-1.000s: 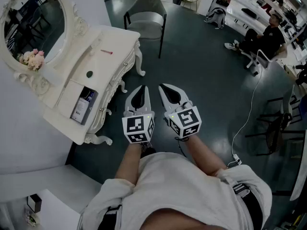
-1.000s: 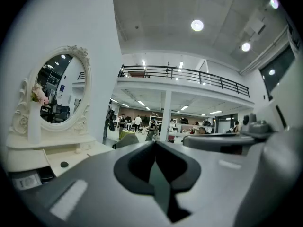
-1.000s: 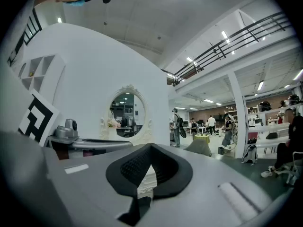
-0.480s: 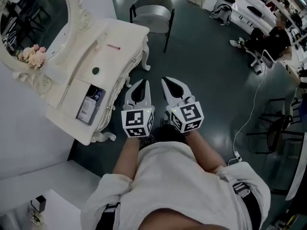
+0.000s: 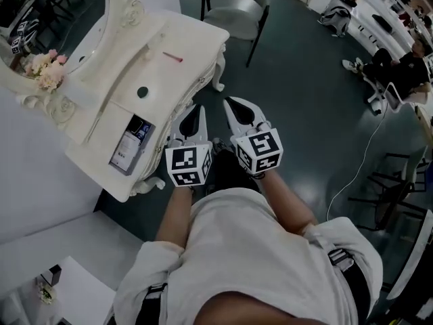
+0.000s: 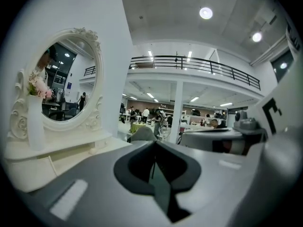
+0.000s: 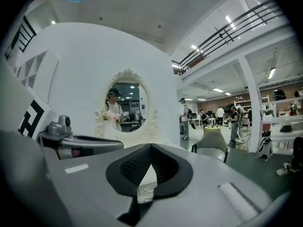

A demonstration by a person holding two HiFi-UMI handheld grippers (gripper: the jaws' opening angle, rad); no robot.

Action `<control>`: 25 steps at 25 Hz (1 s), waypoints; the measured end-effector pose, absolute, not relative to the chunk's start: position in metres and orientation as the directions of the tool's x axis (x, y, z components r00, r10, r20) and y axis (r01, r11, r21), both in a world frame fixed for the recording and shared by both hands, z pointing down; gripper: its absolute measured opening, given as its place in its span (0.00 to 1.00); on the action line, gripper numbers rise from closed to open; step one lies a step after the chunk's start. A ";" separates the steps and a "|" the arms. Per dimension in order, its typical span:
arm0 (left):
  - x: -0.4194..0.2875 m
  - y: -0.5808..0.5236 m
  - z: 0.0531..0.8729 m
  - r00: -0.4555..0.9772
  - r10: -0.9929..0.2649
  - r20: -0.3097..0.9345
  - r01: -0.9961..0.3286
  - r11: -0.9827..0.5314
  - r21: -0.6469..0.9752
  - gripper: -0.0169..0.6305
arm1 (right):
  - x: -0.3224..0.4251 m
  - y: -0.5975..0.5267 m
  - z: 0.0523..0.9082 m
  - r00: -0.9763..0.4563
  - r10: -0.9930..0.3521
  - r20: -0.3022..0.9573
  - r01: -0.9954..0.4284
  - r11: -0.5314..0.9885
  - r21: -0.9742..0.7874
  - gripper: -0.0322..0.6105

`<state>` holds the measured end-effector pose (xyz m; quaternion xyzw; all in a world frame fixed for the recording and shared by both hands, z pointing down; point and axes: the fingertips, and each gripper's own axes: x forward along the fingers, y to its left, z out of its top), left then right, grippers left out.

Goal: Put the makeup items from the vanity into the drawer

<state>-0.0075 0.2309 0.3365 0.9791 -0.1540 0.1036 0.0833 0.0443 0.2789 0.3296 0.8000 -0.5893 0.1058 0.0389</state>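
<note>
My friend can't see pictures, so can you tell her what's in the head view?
A person holds a left gripper and a right gripper, both shut and empty, beside a white vanity. On it lie a thin pink stick, a small dark round thing and a dark rectangular case; a grey chair stands beyond.

The vanity point(image 5: 193, 40) looks smooth, painted, perhaps wood; the floor point(image 5: 304, 114) is glossy.

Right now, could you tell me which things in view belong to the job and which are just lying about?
For the job: vanity, pink stick, dark round item, drawer with a boxed item in it.
Just about: flowers, mirror, grey chair.
</note>
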 end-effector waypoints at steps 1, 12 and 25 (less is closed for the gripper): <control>-0.003 0.220 0.343 0.926 -0.294 0.236 -0.330 -0.935 0.130 0.03 | 0.049 0.266 0.336 0.265 -0.939 0.220 -0.956 -0.286 -0.067 0.05; 0.061 0.116 0.391 0.841 -0.424 0.335 -0.483 -0.868 0.115 0.03 | 0.128 0.149 0.389 0.048 -0.946 0.319 -0.991 -0.084 -0.100 0.05; 0.075 0.034 0.448 0.641 -0.583 0.500 -0.694 -0.717 0.054 0.03 | 0.160 0.046 0.450 -0.248 -0.888 0.388 -0.967 0.200 -0.160 0.05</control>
